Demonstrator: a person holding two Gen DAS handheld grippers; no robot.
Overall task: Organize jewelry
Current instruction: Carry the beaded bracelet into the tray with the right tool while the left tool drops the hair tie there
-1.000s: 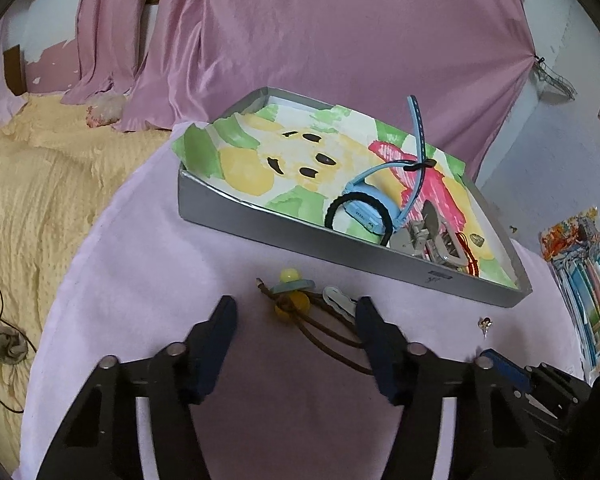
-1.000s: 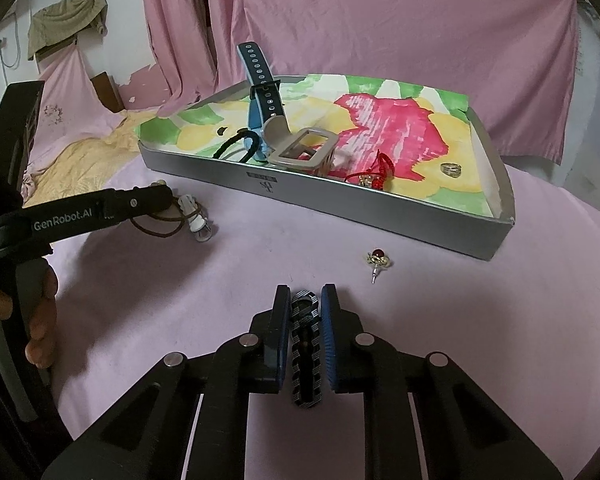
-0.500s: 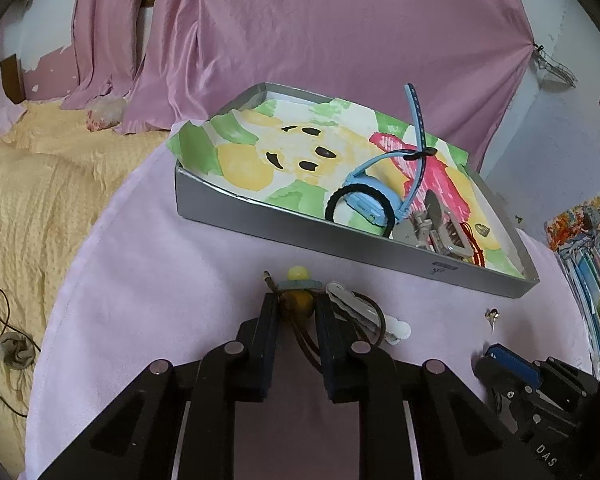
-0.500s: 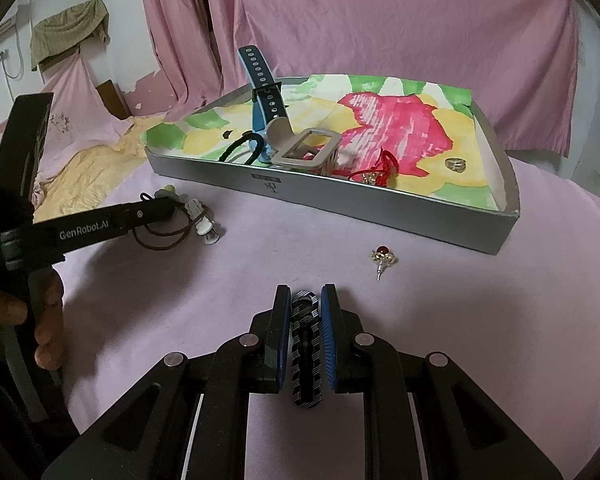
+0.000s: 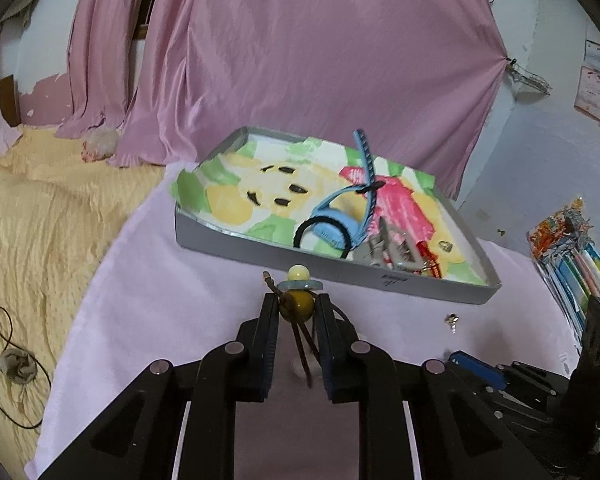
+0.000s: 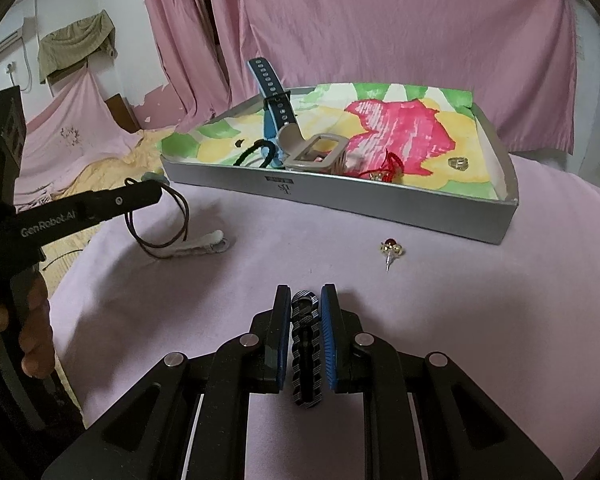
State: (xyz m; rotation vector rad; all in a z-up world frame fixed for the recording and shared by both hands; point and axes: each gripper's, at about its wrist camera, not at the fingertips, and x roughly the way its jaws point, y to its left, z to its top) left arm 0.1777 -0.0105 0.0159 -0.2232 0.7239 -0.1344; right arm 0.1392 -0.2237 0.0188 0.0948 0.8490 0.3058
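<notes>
left tongs [image 5: 297,307] are clamping a beaded cord necklace [image 5: 298,300] for carrying toward the tray [image 5: 332,266]; right tongs [image 6: 305,307] are gripping a striped clip [image 6: 306,344] near it.

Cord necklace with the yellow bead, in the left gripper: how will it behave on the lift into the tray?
Likely floppy: the necklace droops in a loose loop below the left gripper. The round bead between the pads could slip or roll out. It looks light, so the cord may swing and snag the white clip beneath it.

pink table [image 6: 480,320]: tray [image 6: 380,204], earring [image 6: 391,249]
</notes>
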